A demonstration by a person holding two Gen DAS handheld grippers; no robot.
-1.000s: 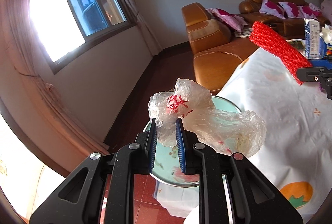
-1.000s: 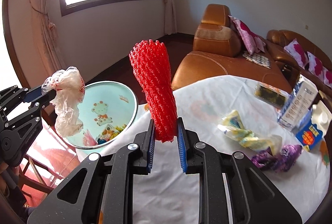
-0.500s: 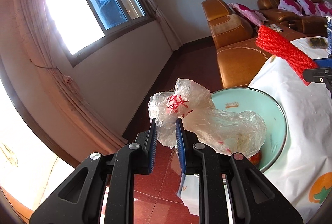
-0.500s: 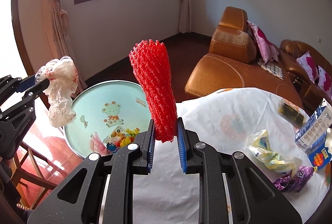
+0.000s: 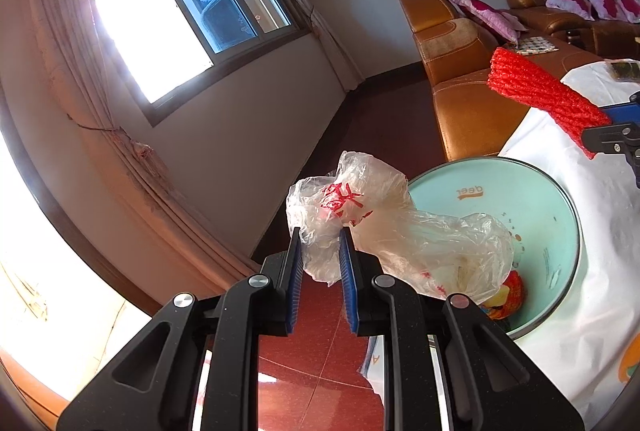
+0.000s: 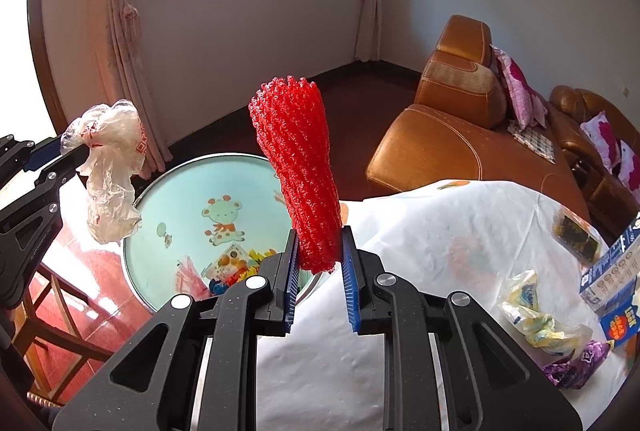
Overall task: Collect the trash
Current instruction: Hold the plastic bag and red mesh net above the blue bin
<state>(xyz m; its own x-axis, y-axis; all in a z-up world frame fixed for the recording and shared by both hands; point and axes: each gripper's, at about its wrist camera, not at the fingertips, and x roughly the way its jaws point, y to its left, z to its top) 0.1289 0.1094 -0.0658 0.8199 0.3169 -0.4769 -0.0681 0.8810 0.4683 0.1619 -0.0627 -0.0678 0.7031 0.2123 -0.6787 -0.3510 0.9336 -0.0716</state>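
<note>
Left gripper: I am keeping it clamped on the crumpled plastic bag, which is hanging just beside the rim of the trash bin.
Right gripper: I am holding it pinched on the red foam net, standing upright above the bin's near edge.
Bin: sitting below the edge of the white tablecloth, with wrappers lying inside.
Risk, left: the bag is hanging mostly outside the rim; opening now is likely sending it to the floor.
Risk, right: the springy net is possibly bouncing out.
Waiting: yellow wrapper on the table.
</note>
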